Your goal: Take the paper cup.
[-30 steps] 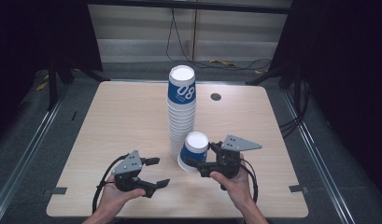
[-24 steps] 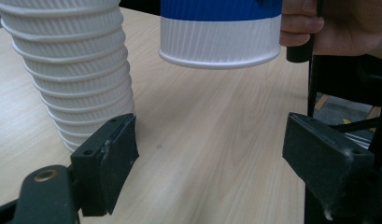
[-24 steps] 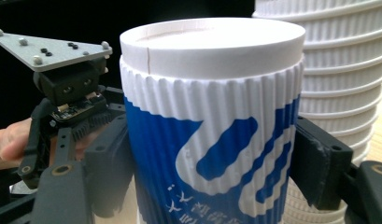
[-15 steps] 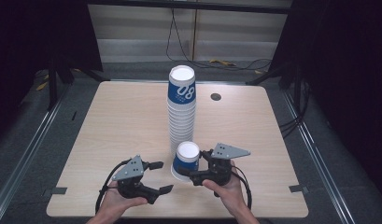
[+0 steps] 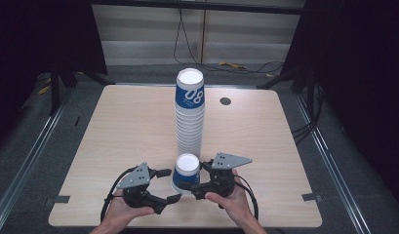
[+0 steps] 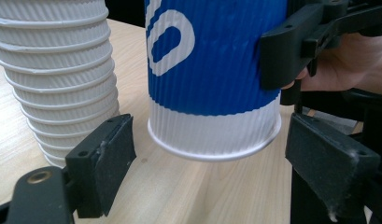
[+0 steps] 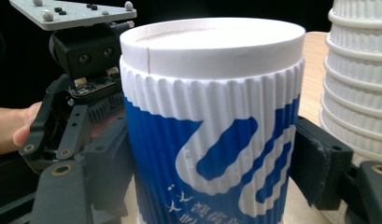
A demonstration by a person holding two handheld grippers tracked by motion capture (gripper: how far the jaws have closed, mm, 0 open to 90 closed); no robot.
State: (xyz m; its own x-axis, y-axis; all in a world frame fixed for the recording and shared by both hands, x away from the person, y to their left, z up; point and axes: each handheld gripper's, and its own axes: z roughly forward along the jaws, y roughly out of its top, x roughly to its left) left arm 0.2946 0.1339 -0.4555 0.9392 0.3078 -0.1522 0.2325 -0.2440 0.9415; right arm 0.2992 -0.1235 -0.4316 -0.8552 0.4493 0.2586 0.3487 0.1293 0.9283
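Observation:
A tall stack of upturned ribbed paper cups [image 5: 189, 117] stands mid-table. My right gripper [image 5: 194, 176] is shut on a single blue-and-white cup [image 5: 186, 171], held base up near the front edge. In the right gripper view its pads [image 7: 319, 163] press both sides of the cup [image 7: 212, 121]. In the left gripper view the cup's rolled rim [image 6: 212, 149] hangs just above the wood. My left gripper [image 5: 169, 185] is open, and its pads [image 6: 104, 158] stand on either side of the cup's lower edge without touching it.
The stack [image 6: 53, 70] rises just behind the held cup, close to my right gripper's far jaw. A small dark round grommet [image 5: 225, 101] sits in the table [image 5: 114, 126] at the back right. Cables lie on the floor beyond the far edge.
My right gripper has carried the cup down, toward the person and a little left, from beside the stack into the gap between the left gripper's jaws. The left hand has kept still.

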